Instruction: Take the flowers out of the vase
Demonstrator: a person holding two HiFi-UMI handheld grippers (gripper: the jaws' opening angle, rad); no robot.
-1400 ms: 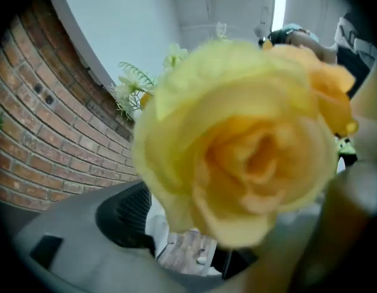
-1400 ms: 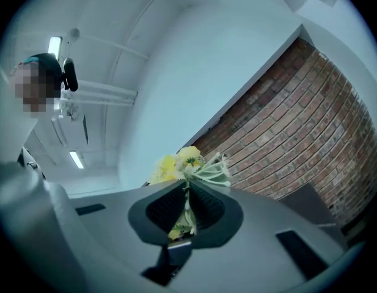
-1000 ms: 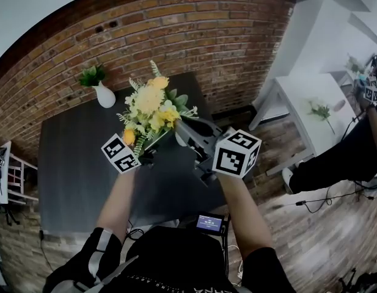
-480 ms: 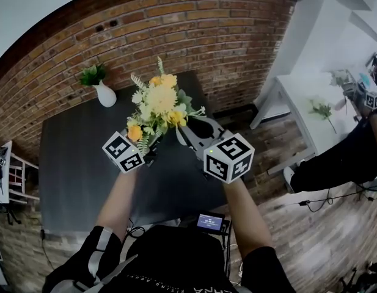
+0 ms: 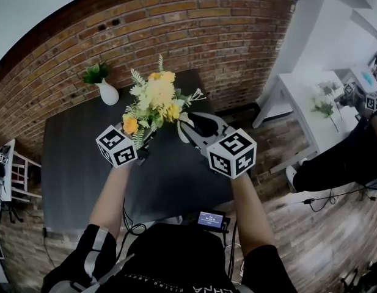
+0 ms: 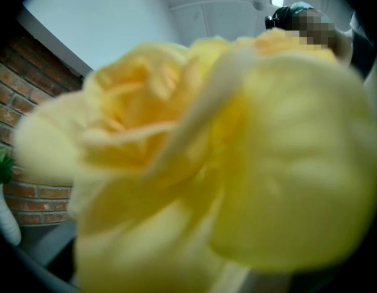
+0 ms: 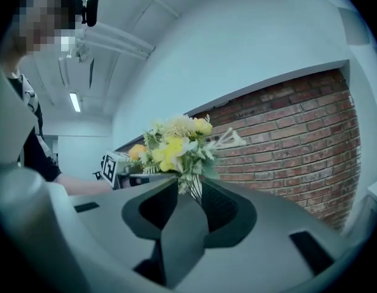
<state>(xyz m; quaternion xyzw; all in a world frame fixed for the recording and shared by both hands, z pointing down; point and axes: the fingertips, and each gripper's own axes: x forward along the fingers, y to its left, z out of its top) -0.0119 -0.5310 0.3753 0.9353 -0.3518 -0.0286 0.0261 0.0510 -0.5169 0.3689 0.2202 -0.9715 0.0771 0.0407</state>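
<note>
The flowers (image 5: 153,99), a yellow and cream bunch with green sprigs, are clear of any vase and held in the air above the dark bench (image 5: 78,163), between the two tools. The left tongs (image 5: 141,154) have just been closing. The head view shows them clenched on the lower stems, while the left gripper view is filled by a blurred yellow bloom that hides the jaws. The right tongs (image 5: 187,124) have just been opening. Their jaws stand released with a gap between them, and the stem bundle sits at their tips. A white vase (image 5: 107,94) holding a green sprig stands upright at the far left of the bench, well apart from the flowers, near the brick wall (image 5: 194,29).
</note>
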